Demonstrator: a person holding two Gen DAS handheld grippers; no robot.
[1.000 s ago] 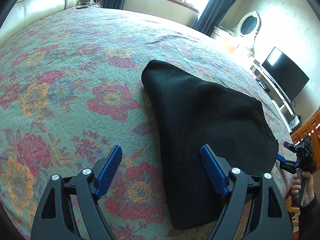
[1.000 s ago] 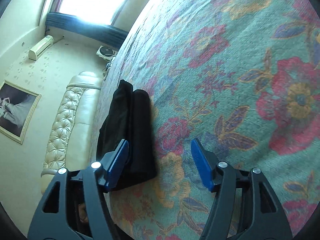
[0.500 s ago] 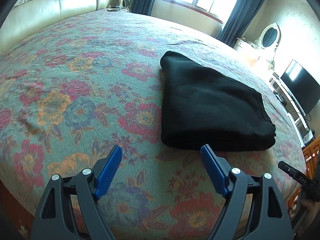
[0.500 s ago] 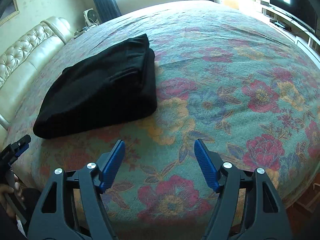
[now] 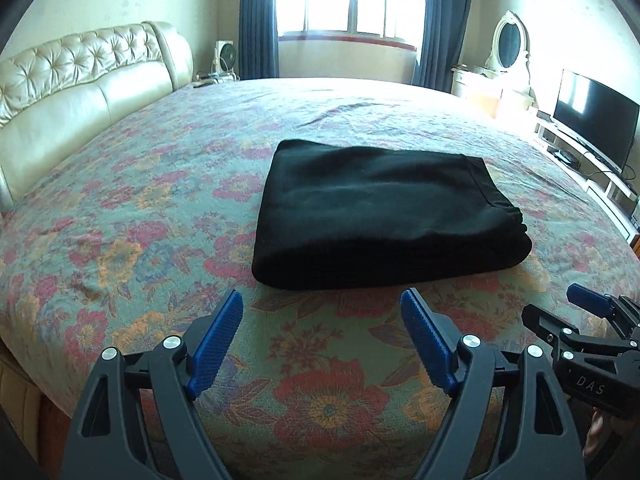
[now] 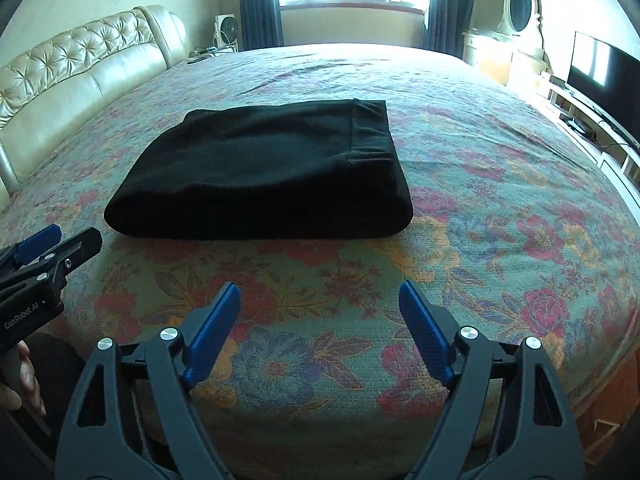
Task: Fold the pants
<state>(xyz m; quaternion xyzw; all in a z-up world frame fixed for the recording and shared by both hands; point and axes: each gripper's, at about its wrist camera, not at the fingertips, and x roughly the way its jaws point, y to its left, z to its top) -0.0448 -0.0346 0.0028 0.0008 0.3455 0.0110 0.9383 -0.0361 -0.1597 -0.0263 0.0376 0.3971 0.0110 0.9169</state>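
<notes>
A bedroom: a wide bed point(image 5: 132, 208) under a floral cover fills both views, with a tufted headboard point(image 5: 80, 76) at the left, a curtained window point(image 5: 348, 0) at the far side, and a TV point(image 5: 596, 128) on a low stand at the right. The pants point(image 5: 384, 212) — black, thick fabric — lie near the middle of the bed as a compact, roughly rectangular stack of several layers, the waistband end turned toward the TV side and a rounded fold edge facing the cameras. The stack looks finished; no leg or loose flap protrudes. The left gripper point(image 5: 322, 336) hangs over the near edge of the bed, apart from the pants, jaws wide and opening slightly, nothing between them. The right gripper point(image 6: 320, 326) hangs just beside it, likewise clear of the cloth, jaws wide and opening, nothing between them. Risks from this state: the top layer rests only under its own weight, so any renewed contact at the near fold edge — a finger tip catching the cloth while a hand passes over it — could drag a layer and open the stack. The waistband corner sits bunched and thicker than the rest, so the pile may slump toward the thinner side if pressed or lifted from one end. The two grippers hang close together and could knock against each other if either swings sideways.
</notes>
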